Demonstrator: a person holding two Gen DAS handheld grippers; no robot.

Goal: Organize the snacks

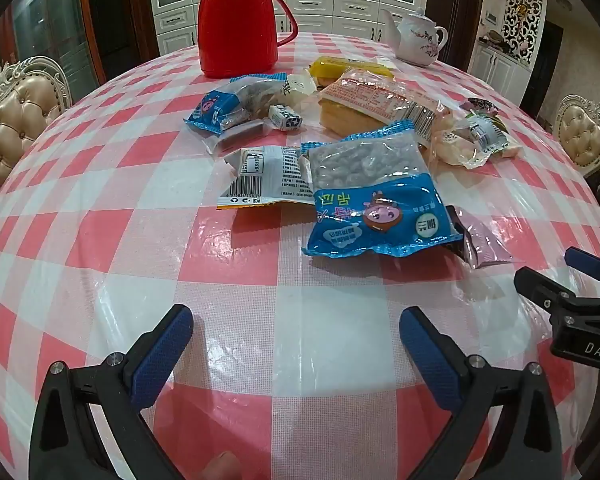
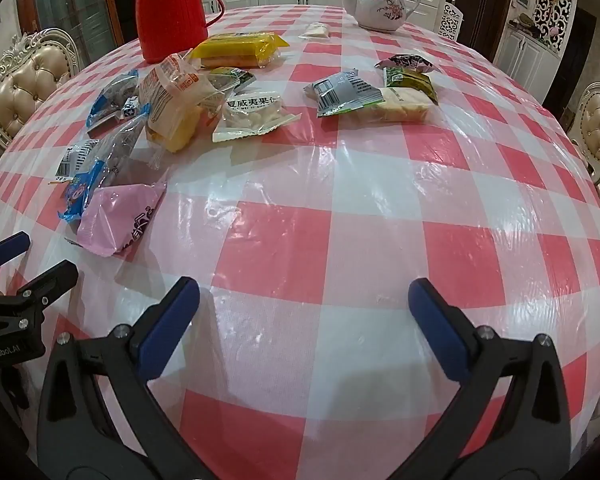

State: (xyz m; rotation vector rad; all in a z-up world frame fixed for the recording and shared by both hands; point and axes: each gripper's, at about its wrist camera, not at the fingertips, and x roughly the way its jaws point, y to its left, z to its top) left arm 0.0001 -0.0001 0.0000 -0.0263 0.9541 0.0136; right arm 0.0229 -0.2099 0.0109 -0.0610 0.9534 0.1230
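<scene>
Several snack packets lie scattered on a pink-and-white checked table [image 1: 236, 280]. In the left wrist view, a large blue packet [image 1: 374, 200] lies ahead, a white barcode packet [image 1: 266, 178] to its left, a pink packet [image 1: 480, 240] to its right. My left gripper [image 1: 296, 332] is open and empty, short of the blue packet. In the right wrist view, the pink packet [image 2: 116, 216] lies at left, a white nut packet [image 2: 256, 116] and a grey-green packet [image 2: 344, 94] farther off. My right gripper [image 2: 304, 304] is open and empty above bare cloth.
A red thermos [image 1: 238, 24] and a white teapot [image 1: 418, 38] stand at the far side of the table. A yellow packet [image 2: 240, 48] and a clear cake packet [image 2: 172, 100] lie near the thermos. Padded chairs [image 1: 16, 120] flank the table.
</scene>
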